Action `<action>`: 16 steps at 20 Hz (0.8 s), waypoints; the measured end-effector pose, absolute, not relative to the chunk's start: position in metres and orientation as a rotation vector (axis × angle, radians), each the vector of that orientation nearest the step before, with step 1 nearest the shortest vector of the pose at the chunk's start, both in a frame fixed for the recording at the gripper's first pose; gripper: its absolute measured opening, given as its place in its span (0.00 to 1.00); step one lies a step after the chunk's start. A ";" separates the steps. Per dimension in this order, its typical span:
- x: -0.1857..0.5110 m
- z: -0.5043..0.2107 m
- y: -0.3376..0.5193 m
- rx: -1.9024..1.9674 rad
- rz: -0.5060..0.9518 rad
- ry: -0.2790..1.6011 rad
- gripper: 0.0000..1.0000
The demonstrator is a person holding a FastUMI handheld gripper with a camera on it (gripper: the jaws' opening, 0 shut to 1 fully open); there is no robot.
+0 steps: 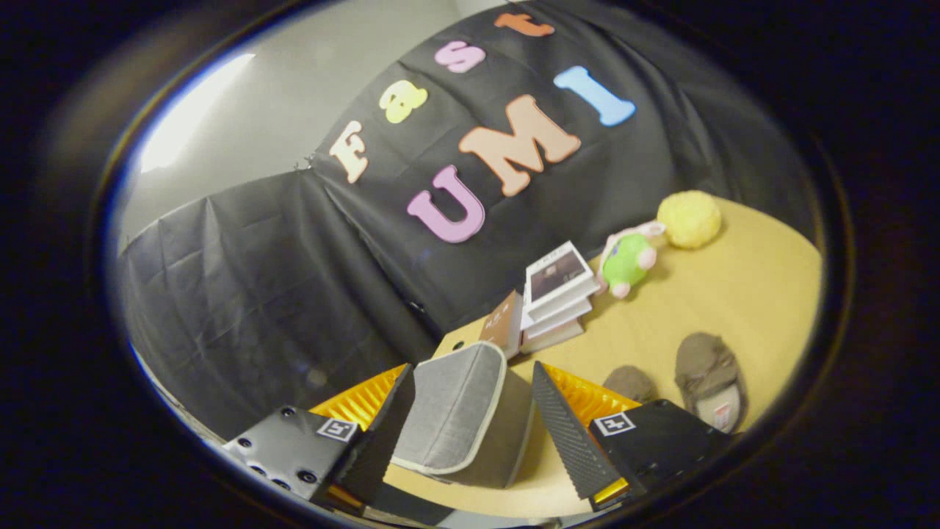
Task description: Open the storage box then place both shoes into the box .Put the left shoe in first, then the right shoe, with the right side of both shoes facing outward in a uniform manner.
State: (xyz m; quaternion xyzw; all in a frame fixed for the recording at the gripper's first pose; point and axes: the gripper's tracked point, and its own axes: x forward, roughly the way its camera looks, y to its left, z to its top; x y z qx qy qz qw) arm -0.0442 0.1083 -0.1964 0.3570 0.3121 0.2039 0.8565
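A grey fabric storage box (452, 411) with pale piping sits on the tan table (742, 294), right between my fingers. My gripper (474, 371) is open and straddles it. The left finger (382, 433) lies against the box's left edge, and the right finger (565, 433) stands just off its beige right side. Two brown slippers lie beyond the right finger: one (709, 371) shows its full length with a pale sole end, while the other (630, 382) is partly hidden behind the finger. The whole scene appears tilted.
A stack of books (558, 294) stands just beyond the box near the table's far edge. A green and pink plush toy (628, 261) and a fluffy yellow ball (689, 218) lie further back. Black cloth walls close off the booth behind.
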 end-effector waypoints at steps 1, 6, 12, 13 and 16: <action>-0.051 -0.210 0.116 0.788 0.438 0.709 1.00; -0.076 -0.260 0.159 0.996 0.480 0.906 0.99; -0.098 -0.277 0.197 1.282 0.525 1.068 0.98; -0.098 -0.276 0.200 1.349 0.533 1.081 0.98; -0.096 -0.282 0.212 1.462 0.518 1.101 0.81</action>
